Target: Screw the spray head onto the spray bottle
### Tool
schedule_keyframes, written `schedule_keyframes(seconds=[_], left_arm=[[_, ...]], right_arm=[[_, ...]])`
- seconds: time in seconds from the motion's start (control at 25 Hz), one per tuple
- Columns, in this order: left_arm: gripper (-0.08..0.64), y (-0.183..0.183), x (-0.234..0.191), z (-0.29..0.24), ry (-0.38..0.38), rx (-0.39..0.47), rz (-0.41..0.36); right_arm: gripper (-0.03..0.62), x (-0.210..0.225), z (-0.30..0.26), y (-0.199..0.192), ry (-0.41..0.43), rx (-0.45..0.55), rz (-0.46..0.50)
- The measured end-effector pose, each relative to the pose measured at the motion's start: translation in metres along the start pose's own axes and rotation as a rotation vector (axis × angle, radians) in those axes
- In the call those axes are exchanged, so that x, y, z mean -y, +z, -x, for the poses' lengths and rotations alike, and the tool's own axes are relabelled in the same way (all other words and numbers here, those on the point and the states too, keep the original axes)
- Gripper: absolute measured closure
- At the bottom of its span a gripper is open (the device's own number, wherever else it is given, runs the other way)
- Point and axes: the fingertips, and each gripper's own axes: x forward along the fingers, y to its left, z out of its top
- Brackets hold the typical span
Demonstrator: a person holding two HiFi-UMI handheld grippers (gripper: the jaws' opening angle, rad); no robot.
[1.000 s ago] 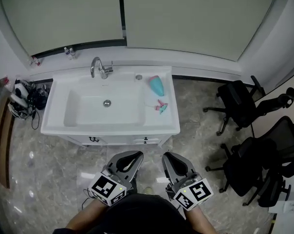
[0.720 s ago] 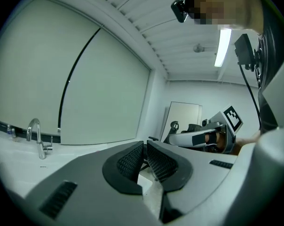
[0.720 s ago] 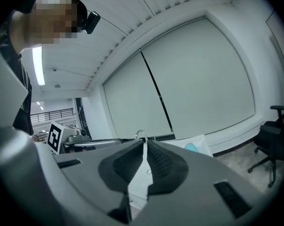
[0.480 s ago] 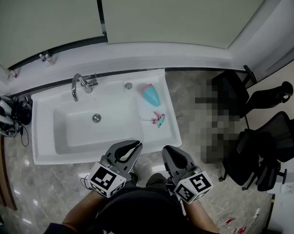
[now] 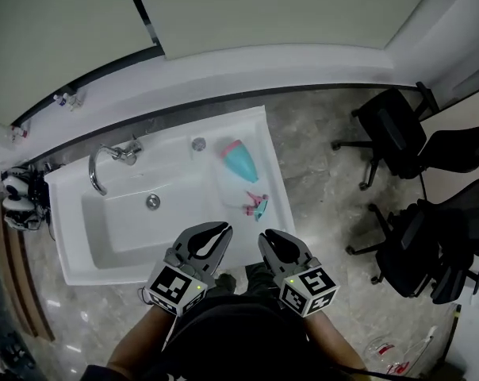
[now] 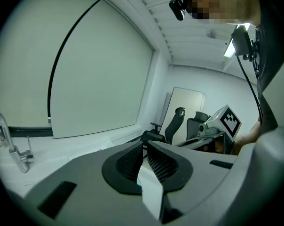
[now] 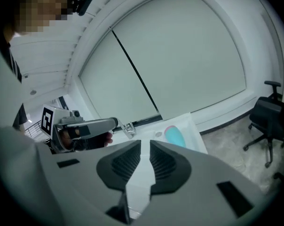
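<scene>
**Both grippers short of the sink, bottle and spray head lying apart**

Nearest, at the bottom of the head view, the person holds both grippers side by side, pointing toward a white sink [image 5: 65, 236]. The left gripper [image 5: 221, 228] has its jaws pressed together with nothing in them. The right gripper [image 5: 265, 236] shows a narrow gap between its jaws. They have just been opening, and nothing sits between them.

Just past the gripper tips, the pink-and-teal spray head [image 5: 255, 205] lies on the sink's right ledge, near the front corner. Further back on the same ledge the teal spray bottle [image 5: 239, 161] lies on its side, clear of the spray head. Neither gripper touches either one.

The tap [image 5: 105, 161] stands at the sink's far rim. Black office chairs [image 5: 390, 129] stand on the floor well off to the right.
</scene>
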Motion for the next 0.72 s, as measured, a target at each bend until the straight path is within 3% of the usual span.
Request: schedule_keyframes(seconds=[0.2, 0.4, 0.6, 0.72], left_arm=[[0.552, -0.003, -0.025, -0.063, -0.003, -0.094, -0.054], [0.513, -0.018, -0.048, -0.108, -0.065, -0.188, -0.114], [0.44, -0.042, -0.086, -0.149, -0.113, -0.307, -0.301], [0.381, -0.061, -0.108, -0.171, -0.159, -0.424, -0.503]], right_arm=[[0.552, 0.058, -0.031, -0.01, 0.01, -0.096, -0.068], [0.552, 0.082, -0.048, -0.02, 0.003, -0.131, -0.13], [0.552, 0.098, -0.06, -0.034, -0.032, -0.146, -0.181], [0.552, 0.106, -0.068, -0.051, -0.056, -0.177, -0.21]])
